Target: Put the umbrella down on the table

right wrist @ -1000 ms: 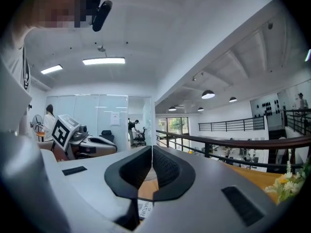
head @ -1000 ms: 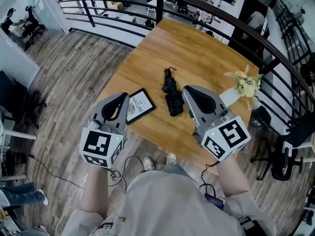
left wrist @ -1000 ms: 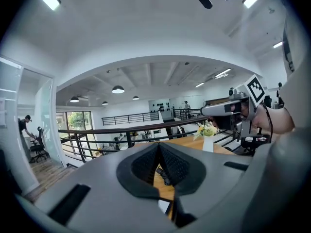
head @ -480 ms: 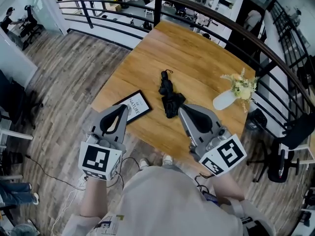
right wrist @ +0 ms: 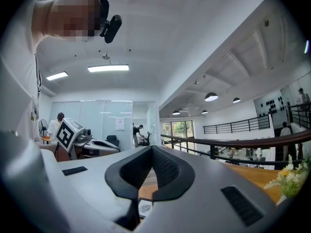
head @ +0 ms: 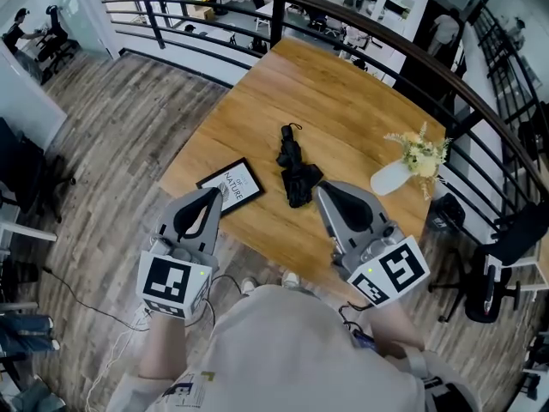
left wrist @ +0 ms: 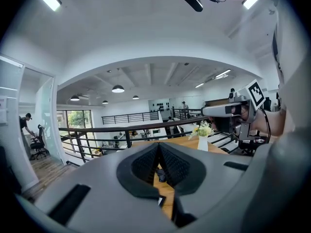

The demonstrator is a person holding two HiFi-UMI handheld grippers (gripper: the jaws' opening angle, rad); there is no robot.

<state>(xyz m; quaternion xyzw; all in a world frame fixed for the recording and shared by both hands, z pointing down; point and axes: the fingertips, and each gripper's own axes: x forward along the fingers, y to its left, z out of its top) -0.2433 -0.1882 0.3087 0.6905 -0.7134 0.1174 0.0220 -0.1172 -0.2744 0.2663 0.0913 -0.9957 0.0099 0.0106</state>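
The black folded umbrella lies flat on the wooden table, near its middle, with nothing holding it. My right gripper hovers just off the umbrella's near end, jaws shut and empty; in the right gripper view the pads meet. My left gripper hangs at the table's near left edge, also shut on nothing, its pads together in the left gripper view. A sliver of the umbrella shows below those pads.
A framed picture lies on the table just beyond the left gripper. A white vase of flowers stands at the right edge. A black railing curves behind the table, and an office chair stands at the right.
Both grippers have drawn back toward the person, away from the umbrella. The umbrella stays lying where it was on the table.
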